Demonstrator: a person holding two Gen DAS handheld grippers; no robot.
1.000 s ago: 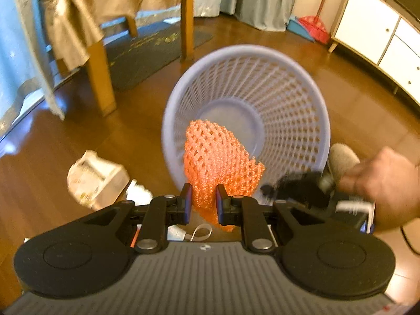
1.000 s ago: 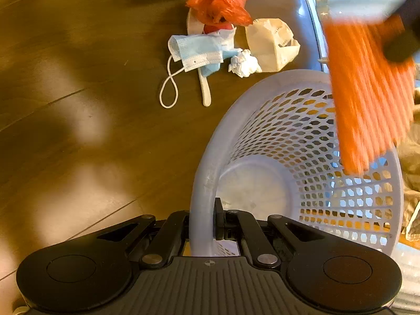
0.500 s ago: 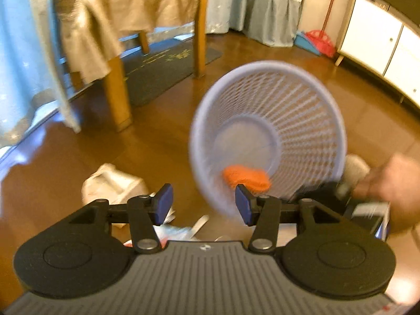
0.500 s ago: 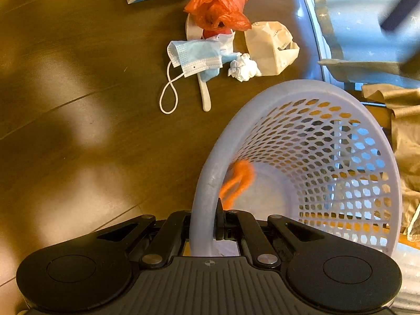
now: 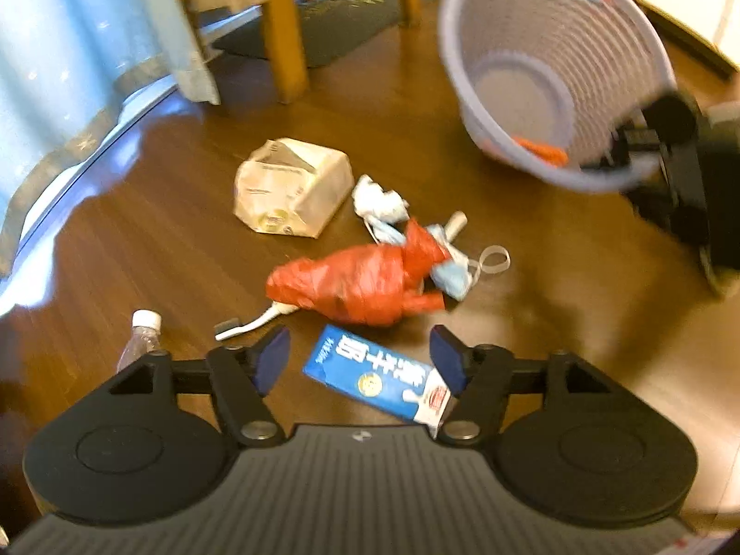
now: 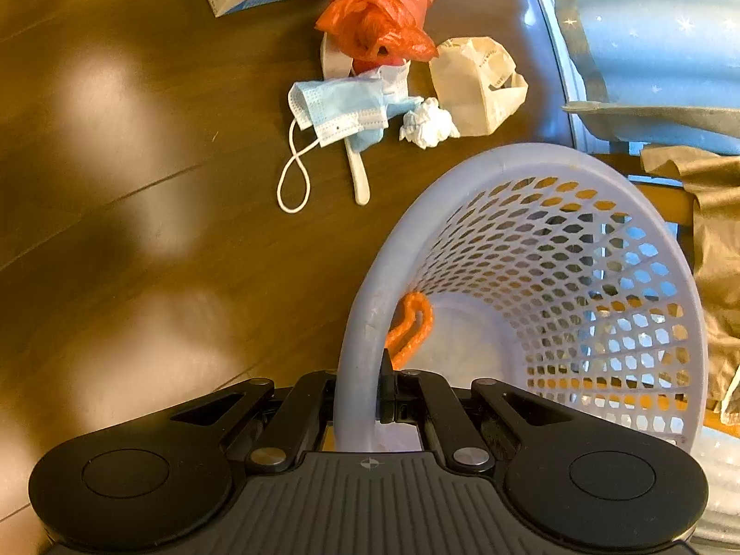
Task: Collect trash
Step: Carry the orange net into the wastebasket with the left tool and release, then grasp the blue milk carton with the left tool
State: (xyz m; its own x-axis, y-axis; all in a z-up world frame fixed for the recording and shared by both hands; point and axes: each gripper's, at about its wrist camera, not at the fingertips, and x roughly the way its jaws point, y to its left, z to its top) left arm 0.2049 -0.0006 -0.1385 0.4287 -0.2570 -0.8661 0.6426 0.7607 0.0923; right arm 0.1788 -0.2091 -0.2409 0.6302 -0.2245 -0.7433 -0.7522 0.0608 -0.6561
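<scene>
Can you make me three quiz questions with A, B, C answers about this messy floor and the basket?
1. Where is the orange net?
A. In the basket
B. On the floor
C. In the left gripper

2. What colour is the milk carton?
A. Green
B. Blue
C. Yellow

3. What is the right gripper doing?
A. Hanging open
B. Holding the mask
C. Gripping the basket rim

Answers: 1 A, the net lies at the basket's bottom. 2 B, the carton is blue with white writing. 3 C, its jaws are closed on the rim, while the left gripper is open and empty.
</scene>
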